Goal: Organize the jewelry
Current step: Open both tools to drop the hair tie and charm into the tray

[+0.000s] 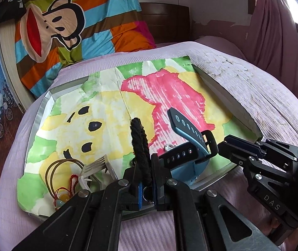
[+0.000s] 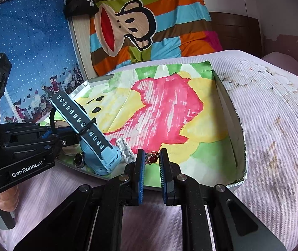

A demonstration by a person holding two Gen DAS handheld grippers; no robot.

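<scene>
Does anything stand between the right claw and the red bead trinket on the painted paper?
Nothing visible does. The red bead trinket sits pinched between the right claw's fingertips. The light-blue plastic watch and the white beaded bracelet lie off to its left.

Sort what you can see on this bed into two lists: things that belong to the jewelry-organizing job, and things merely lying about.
Part of the job:
- blue watch
- black cord in the left claw
- red bead piece at the right claw
- gold bangles
- white comb
- painted tray

Lying about:
- striped monkey blanket
- black bag
- pink curtain
</scene>
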